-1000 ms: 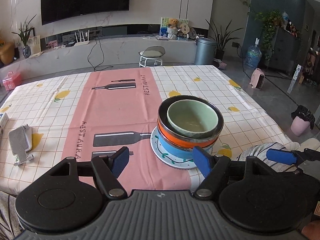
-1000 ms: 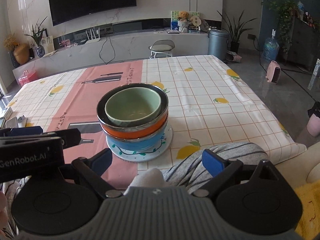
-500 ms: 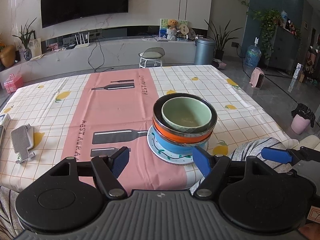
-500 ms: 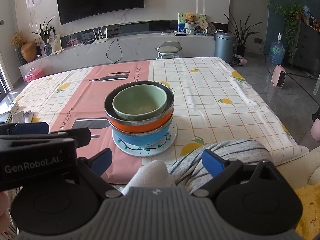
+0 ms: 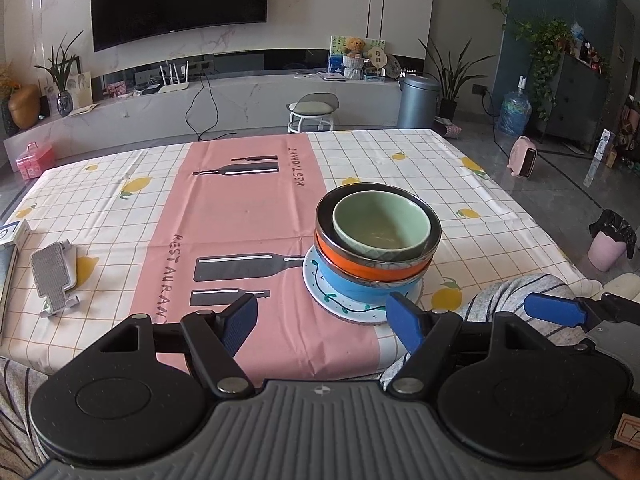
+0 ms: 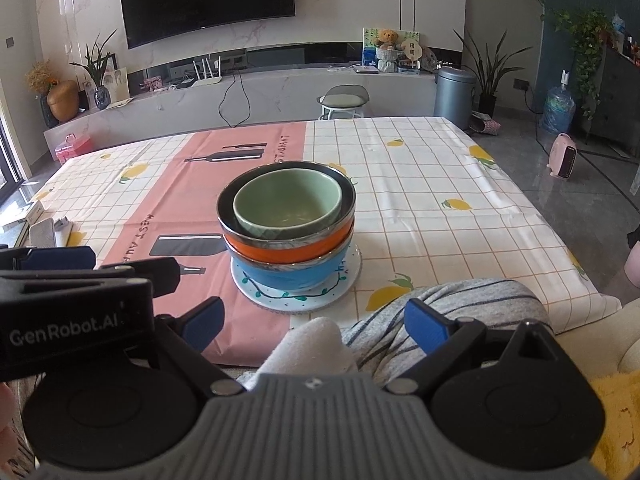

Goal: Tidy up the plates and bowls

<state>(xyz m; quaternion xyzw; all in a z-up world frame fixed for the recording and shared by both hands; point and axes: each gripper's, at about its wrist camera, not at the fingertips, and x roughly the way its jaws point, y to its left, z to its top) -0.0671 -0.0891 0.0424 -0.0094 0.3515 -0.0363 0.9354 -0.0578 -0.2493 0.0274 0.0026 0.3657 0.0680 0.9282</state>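
Observation:
One stack stands near the table's front edge: a white patterned plate [image 5: 340, 304] [image 6: 344, 284] at the bottom, a blue bowl [image 5: 352, 286] [image 6: 288, 276] on it, an orange bowl [image 5: 372, 268] [image 6: 288, 248] in that, and a green bowl [image 5: 382, 226] [image 6: 288, 204] on top. My left gripper [image 5: 324, 320] is open and empty, held back over the table edge, short of the stack. My right gripper [image 6: 316, 320] is open and empty too, off the table above a person's lap. The right gripper's blue finger [image 5: 554, 314] shows at the left wrist view's right edge.
The table carries a checked lemon cloth [image 5: 120, 216] with a pink strip. A white phone stand [image 5: 54, 276] and a box [image 5: 12, 232] lie at its left edge. A person's striped knee [image 6: 440, 308] and white sock [image 6: 312, 344] sit below the front edge. The left gripper's body [image 6: 76, 300] fills the right wrist view's left.
Both grippers have drawn back and up from the stack, which now looks smaller and farther off. The stack itself has not moved. Both stay open.

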